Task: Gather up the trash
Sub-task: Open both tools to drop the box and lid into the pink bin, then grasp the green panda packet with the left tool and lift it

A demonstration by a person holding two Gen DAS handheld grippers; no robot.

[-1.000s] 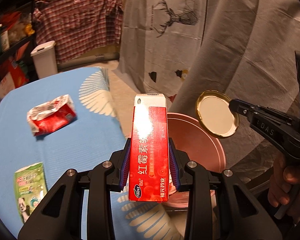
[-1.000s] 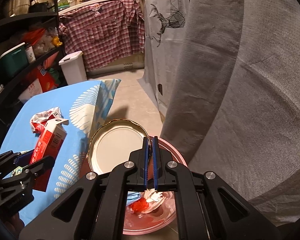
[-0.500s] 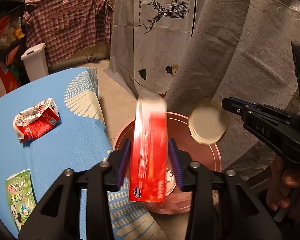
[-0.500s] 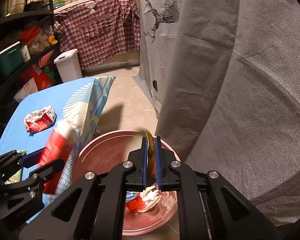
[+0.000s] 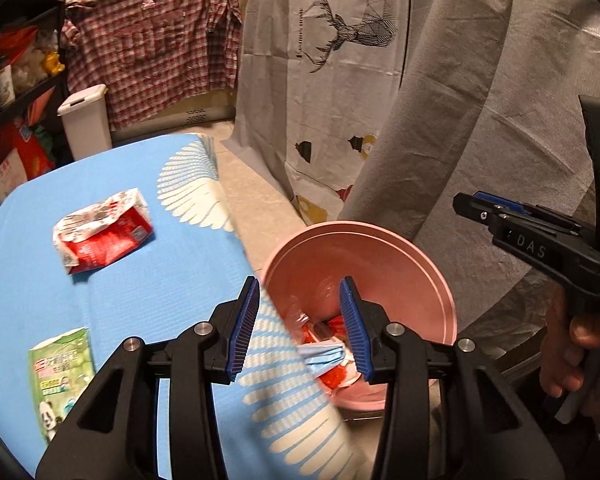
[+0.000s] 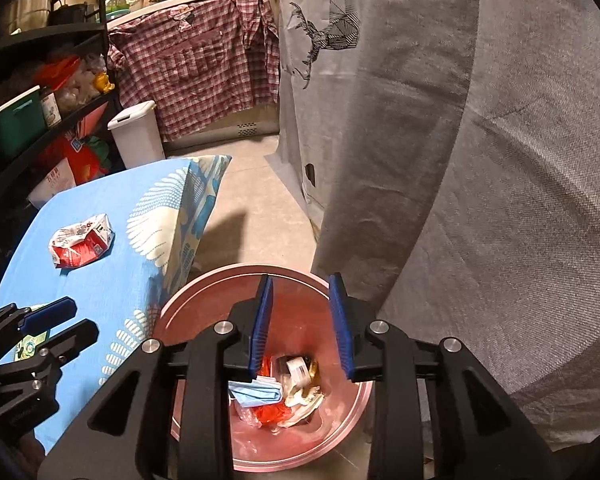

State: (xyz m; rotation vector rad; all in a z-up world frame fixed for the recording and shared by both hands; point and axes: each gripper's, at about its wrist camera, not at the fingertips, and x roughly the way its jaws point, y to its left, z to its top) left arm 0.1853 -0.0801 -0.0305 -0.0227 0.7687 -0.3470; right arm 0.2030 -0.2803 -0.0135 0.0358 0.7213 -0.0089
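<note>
A pink bin [image 5: 404, 256] [image 6: 204, 296] stands on the floor beside the blue table [image 5: 112, 280] [image 6: 100, 280]. It holds crumpled trash [image 6: 284, 392] [image 5: 328, 364], red, white and blue. My left gripper [image 5: 298, 320] is open and empty over the table edge and the bin's rim; it also shows in the right wrist view [image 6: 64, 320]. My right gripper [image 6: 300, 324] is open and empty above the bin; it also shows in the left wrist view [image 5: 484, 204]. A crumpled red and white carton [image 5: 100, 234] [image 6: 80, 246] and a green packet [image 5: 60, 376] lie on the table.
Grey cloth [image 5: 480, 100] and a sheet with a deer print [image 5: 340, 48] hang behind the bin. A white lidded bin [image 6: 138, 136] stands on the floor past the table. Dark shelves with clutter [image 6: 28, 112] fill the left side.
My left gripper opened and the red box dropped from it. My right gripper opened and the gold lid dropped from it. Both grippers now hold nothing.
</note>
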